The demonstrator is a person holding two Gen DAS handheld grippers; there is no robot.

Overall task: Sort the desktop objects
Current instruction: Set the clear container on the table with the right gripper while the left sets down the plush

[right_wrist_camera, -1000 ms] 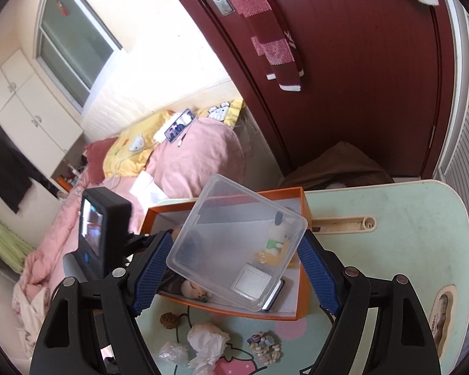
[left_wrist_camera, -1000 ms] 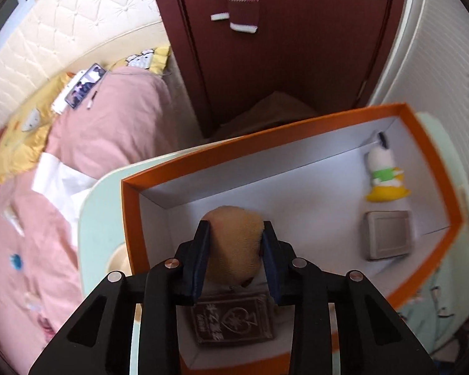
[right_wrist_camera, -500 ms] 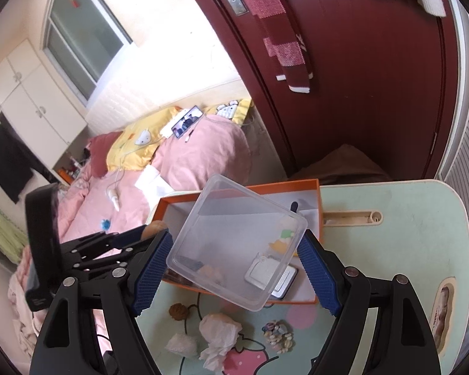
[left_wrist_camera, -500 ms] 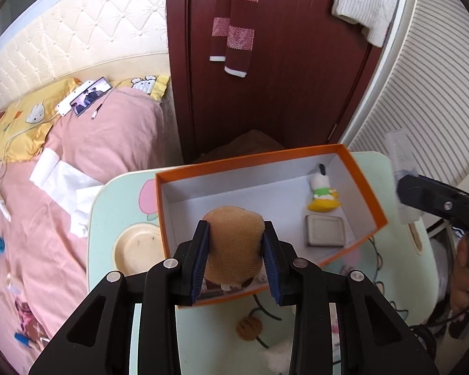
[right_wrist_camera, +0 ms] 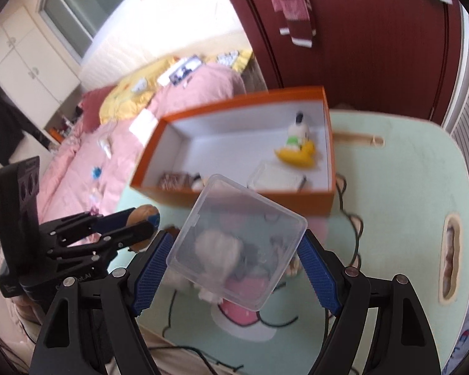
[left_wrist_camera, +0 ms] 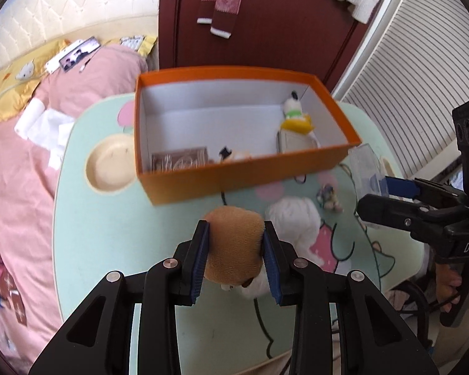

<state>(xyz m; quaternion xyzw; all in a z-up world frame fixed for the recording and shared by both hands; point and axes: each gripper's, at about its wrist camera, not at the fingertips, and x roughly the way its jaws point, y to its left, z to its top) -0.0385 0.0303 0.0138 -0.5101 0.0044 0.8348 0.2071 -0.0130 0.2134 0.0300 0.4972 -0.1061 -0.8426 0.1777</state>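
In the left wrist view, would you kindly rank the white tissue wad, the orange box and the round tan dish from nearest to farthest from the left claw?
1. White tissue wad, just right of the left claw.
2. Orange box, ahead across the table.
3. Round tan dish, ahead on the left, beside the box; close to the box in range.

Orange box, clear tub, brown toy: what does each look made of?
Orange box: likely matte cardboard, with thin flat walls and a white lining. Clear tub: glossy see-through plastic, the table shows through it. Brown toy: seemingly fuzzy plush, dented between the pads.
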